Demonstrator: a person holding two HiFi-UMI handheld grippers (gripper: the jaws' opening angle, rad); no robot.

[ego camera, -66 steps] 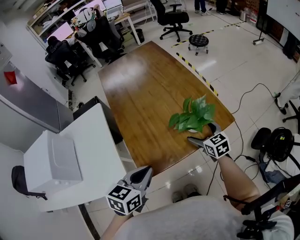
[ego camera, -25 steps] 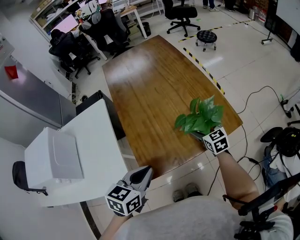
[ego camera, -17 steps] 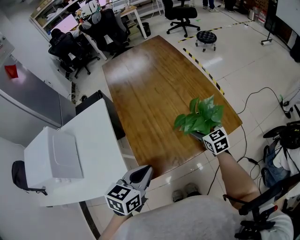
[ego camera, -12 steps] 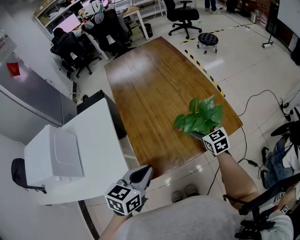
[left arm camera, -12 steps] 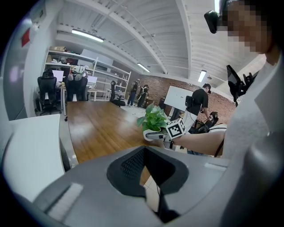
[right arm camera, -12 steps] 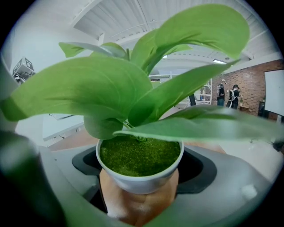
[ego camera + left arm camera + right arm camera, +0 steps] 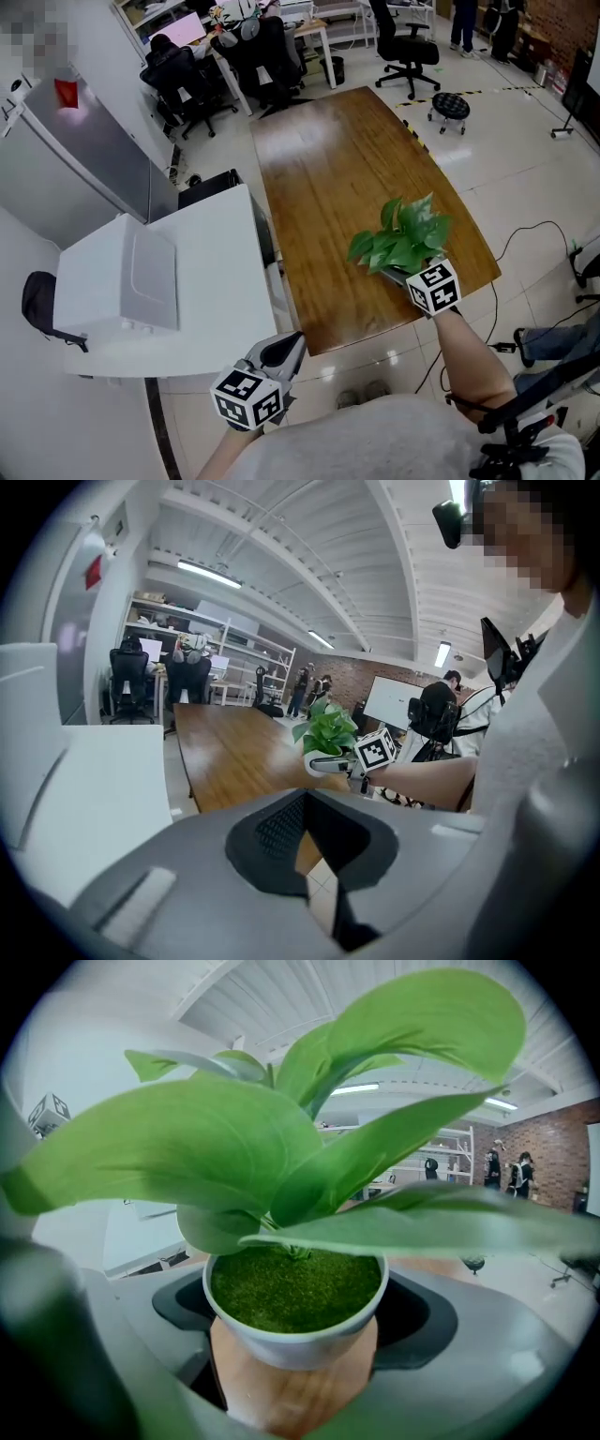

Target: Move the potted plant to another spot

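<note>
**Right gripper closed on the pot; carry beginning.** In the earliest head view the right gripper [image 7: 403, 272] stands with its jaws spread just short of the potted plant [image 7: 398, 239], at the near right corner of the wooden table [image 7: 328, 169]. It now encloses the pot. In the right gripper view the white pot, topped with green moss, fills the gap between the two jaws. The dark pads [image 7: 178, 1309] press against its sides, held wide by its girth. Bare wood shows beneath the pot's base. Compared with half a second ago, the foliage sits slightly farther in from the table corner, so the pot is probably just leaving the surface, though no view shows a clear gap under it. The grasp therefore appears complete and the transfer only starting. The plant is still over the near right part of the table, and no new spot has been reached.

**Pose.** The right forearm reaches forward from the lower right of the head view, its marker cube uppermost and the gripper sloping gently downward under the leaves. The left gripper [image 7: 292, 339] hangs off the table's near edge, beside the white cabinet [image 7: 202, 272]. Its jaws are drawn together on nothing, and it points toward the plant without taking part.
</note>
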